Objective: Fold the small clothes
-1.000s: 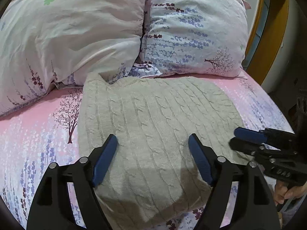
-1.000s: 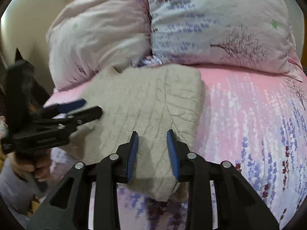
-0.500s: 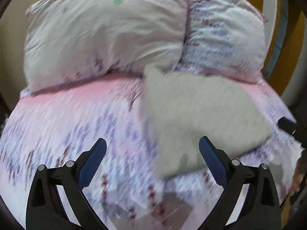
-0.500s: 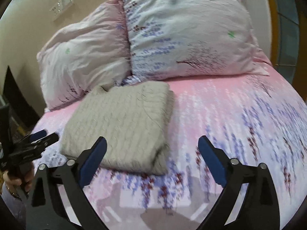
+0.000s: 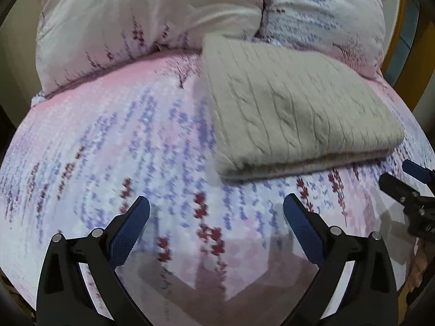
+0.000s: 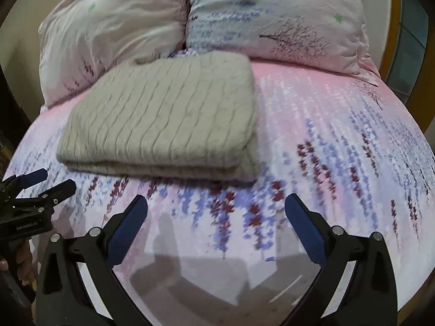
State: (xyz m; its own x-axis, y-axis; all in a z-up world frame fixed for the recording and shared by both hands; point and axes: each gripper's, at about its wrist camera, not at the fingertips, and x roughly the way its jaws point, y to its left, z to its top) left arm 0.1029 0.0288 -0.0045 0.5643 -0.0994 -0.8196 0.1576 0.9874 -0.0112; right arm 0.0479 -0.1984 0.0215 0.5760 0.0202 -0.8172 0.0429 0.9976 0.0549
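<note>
A beige cable-knit sweater [image 5: 293,108] lies folded in a thick rectangle on the pink flowered bed sheet [image 5: 114,146], close to the pillows; it also shows in the right wrist view [image 6: 168,116]. My left gripper [image 5: 216,217] is open and empty, above bare sheet in front of the sweater's left corner. My right gripper [image 6: 216,214] is open and empty, in front of the sweater's right corner. Each gripper shows at the edge of the other's view, the right one [image 5: 407,184] and the left one [image 6: 40,187].
Two large flowered pillows [image 5: 152,13] [image 6: 274,11] lean behind the sweater at the head of the bed. A cream wall [image 6: 24,8] is at the left and a wooden frame [image 5: 416,46] at the right. The sheet [image 6: 339,141] spreads right of the sweater.
Both grippers have pulled back off the sweater toward the bed's near edge. The right gripper has opened wide, letting go of the sweater's front edge. The sweater stays folded.
</note>
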